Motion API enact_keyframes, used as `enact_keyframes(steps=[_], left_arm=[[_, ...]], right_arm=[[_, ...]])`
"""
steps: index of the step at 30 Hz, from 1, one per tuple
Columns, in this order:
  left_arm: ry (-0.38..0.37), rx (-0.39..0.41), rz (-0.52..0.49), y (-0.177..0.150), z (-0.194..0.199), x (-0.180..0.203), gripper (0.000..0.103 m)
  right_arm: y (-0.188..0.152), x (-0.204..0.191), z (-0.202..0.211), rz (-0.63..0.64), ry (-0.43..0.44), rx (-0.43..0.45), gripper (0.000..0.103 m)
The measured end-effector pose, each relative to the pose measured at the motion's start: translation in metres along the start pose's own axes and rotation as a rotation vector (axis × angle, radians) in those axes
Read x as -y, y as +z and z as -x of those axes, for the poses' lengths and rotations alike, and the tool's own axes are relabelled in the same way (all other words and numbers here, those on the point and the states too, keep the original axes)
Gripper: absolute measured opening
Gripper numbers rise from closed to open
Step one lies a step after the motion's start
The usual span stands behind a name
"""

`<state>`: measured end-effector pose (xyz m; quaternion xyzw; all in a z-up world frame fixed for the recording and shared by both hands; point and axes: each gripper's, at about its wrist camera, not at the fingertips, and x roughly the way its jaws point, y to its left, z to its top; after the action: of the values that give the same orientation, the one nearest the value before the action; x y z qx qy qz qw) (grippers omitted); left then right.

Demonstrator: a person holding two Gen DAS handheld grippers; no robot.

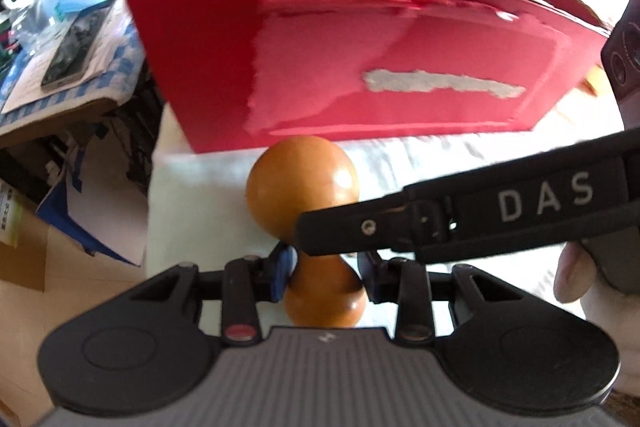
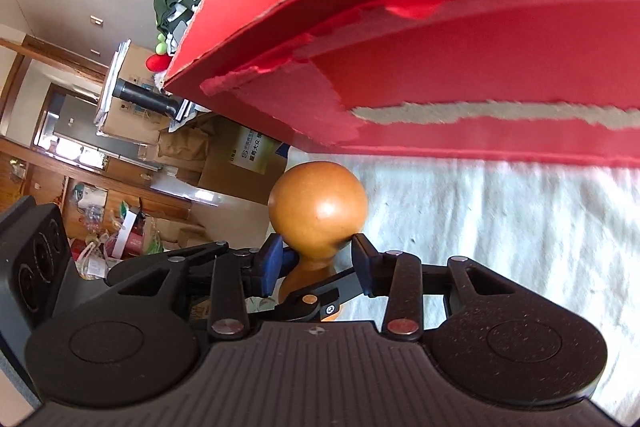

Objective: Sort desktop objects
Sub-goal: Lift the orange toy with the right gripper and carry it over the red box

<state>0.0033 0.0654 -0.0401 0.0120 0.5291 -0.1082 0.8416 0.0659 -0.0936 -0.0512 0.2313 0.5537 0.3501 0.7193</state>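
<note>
A glossy orange-brown gourd-shaped wooden piece (image 1: 304,187) with two bulbs and a narrow waist is held just in front of a red cardboard box (image 1: 360,59). My left gripper (image 1: 326,269) is shut on the gourd's waist, its blue pads on either side. My right gripper (image 2: 316,259) is shut on the same gourd (image 2: 318,211) at the neck under its upper bulb. The right gripper's finger crosses the left wrist view from the right (image 1: 440,223). The box (image 2: 460,67) is open-topped, with torn label patches on its front wall and a round object just showing over its rim.
A white cloth (image 2: 500,227) covers the table under the box. Left of the table stand cardboard boxes (image 1: 60,131), papers and a dark phone-like slab (image 1: 76,43). Clothes, boxes and wooden cabinets fill the room beyond (image 2: 100,167).
</note>
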Motion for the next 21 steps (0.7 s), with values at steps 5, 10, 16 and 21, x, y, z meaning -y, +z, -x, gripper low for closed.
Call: enact_keyframes(steps=[5, 10, 16, 21], left_arm=[[-0.067, 0.004, -0.078, 0.003, 0.004, 0.023, 0.036], [-0.138, 0.004, -0.191, 0.013, 0.005, 0.057, 0.036], [-0.202, 0.022, -0.297, 0.024, 0.005, 0.107, 0.036], [-0.259, 0.058, -0.375, 0.03, 0.016, 0.154, 0.036]], right_arm=[[-0.013, 0.013, 0.027, -0.041, 0.005, 0.041, 0.04], [-0.03, 0.03, 0.068, -0.089, -0.025, 0.124, 0.039], [-0.046, 0.055, 0.12, -0.143, -0.062, 0.213, 0.039], [-0.053, 0.067, 0.162, -0.157, -0.097, 0.278, 0.039]])
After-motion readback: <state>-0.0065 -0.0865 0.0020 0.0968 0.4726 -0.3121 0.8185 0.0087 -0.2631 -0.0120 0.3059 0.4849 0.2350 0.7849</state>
